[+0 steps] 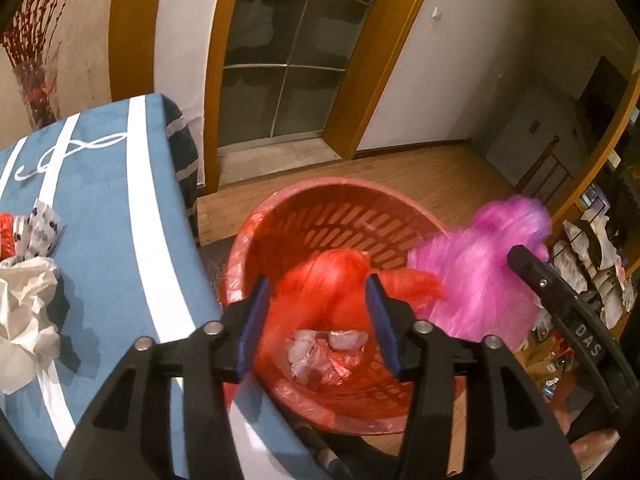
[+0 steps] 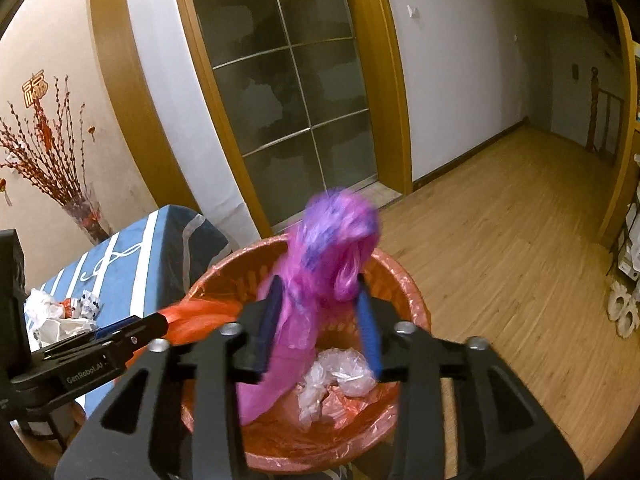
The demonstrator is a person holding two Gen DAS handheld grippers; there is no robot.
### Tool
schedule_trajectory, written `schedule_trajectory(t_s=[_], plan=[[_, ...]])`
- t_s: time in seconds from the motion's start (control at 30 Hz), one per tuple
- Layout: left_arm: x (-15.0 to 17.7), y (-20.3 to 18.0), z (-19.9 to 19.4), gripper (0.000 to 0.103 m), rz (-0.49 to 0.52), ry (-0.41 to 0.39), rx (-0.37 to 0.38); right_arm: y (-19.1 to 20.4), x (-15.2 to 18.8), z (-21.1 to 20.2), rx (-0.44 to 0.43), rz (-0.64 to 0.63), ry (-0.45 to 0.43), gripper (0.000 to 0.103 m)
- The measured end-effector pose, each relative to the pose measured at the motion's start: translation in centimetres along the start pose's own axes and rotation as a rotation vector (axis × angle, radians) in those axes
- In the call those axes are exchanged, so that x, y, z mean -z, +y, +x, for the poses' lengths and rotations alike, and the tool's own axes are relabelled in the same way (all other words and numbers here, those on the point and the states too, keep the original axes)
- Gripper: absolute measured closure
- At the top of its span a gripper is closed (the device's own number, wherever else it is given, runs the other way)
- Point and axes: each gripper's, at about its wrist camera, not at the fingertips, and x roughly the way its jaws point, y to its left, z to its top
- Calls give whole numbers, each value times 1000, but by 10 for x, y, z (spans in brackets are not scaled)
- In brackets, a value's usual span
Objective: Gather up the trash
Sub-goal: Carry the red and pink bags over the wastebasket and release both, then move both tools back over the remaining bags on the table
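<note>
A: Left gripper (image 1: 316, 324) is nearest in its view, jaws parted, red bag (image 1: 340, 280) between the pads but blurred and slack. Looks released, not pinched.

B: Right gripper (image 2: 320, 328)?

A: Same. Jaws apart, pink bag (image 2: 316, 264) hanging between them, motion-blurred, lower end already inside the basket (image 2: 404, 280). No pad visibly pressing on it.

B: So the drop step. How to do it clean?

A: Keep both grippers over the basket mouth until the bags clear the pads. Film clings to rubber, so I'd hold the jaws wide and lift straight up, no sideways drag. The pink bag sits near the far rim in the left view, so it may drape over the edge; centre it first.

B: Basket contents?

A: Red liner, clear crumpled plastic (image 2: 340, 376) at the bottom. Room left.

B: More to collect?

A: Yes. Table (image 1: 120, 240) just left of the basket, blue cloth with white stripes. On it white crumpled paper (image 1: 28, 312), a spotted wrapper (image 1: 42, 228), something red at the frame edge.

B: Room?

A: Wood floor (image 2: 500, 240), frosted glass sliding door (image 2: 288, 80) in a yellow-brown frame, white walls. Red branches in a vase (image 2: 86, 216) behind the table. Cluttered shelves on the right, contents too small to tell.
</note>
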Motion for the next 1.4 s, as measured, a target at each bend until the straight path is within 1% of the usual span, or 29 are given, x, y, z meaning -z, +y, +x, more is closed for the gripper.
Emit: schedule_trajectory(t_s=[0.03,0.13,0.23,0.33,0.43,0.67,0.9,1.1,1.2,1.3,1.4], plan=[[1,3,0,47,-4,1,-7,0,1,-1,2,-3,-2,49],[2,10,-5,44,-10,-5,-30,0,4,-3,15,-18,-11,39],[5,17,-15,39,-15,-20,-48,1,6,-6,29,-33,-17,32],[10,22,-26,35,-8,-42,-77,3,8,-11,38,-47,-23,30],[15,31,-38,33,-2,-58,-104,6,10,-15,36,-55,-26,29],[30,49,-72,31,5,-95,-162,27,18,-22,8,-87,-22,29],[49,74,-114,29,-4,-156,-242,55,30,-30,-48,-128,-6,29],[64,105,-162,29,-48,-231,-306,78,38,-34,-95,-161,8,29],[73,123,-191,29,-72,-278,-360,90,43,-36,-118,-178,14,29],[85,153,-221,29,-113,-319,-438,102,48,-38,-138,-201,19,29],[97,184,-239,29,-163,-329,-507,112,53,-39,-155,-216,23,29]])
